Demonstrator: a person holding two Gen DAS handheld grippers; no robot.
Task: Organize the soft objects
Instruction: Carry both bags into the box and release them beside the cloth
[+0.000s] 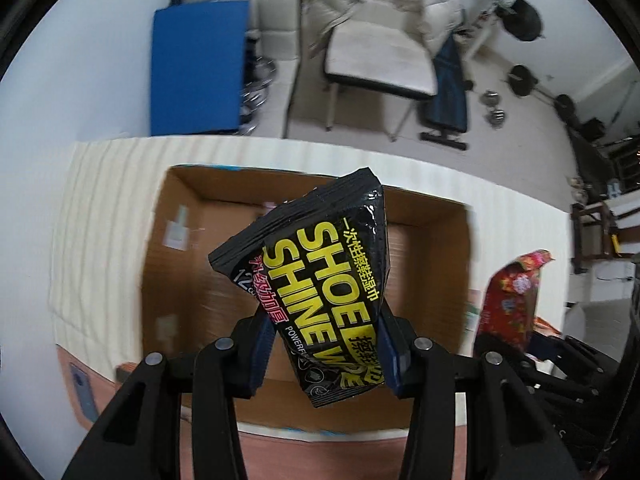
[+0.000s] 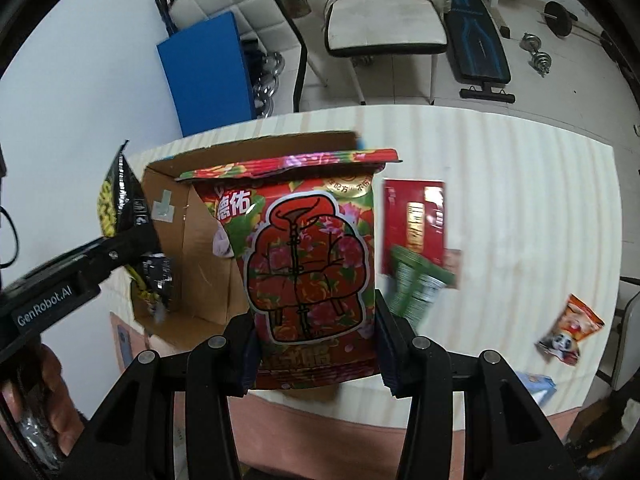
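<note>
The task was in the middle. The left tongs (image 1: 326, 344) were clenched on a black wipes pack (image 1: 320, 280), held in the air above the open box (image 1: 180, 248) on the bench (image 2: 520, 200). The right tongs (image 2: 316, 344) gripped a red pack (image 2: 308, 264) just right of the box. At least one dark packet (image 2: 158, 276) seemed already in the box. Right of the box, a red pouch (image 2: 414, 220), a green packet (image 2: 416, 284) and a panda packet (image 2: 570, 330) were left on the bench.
</note>
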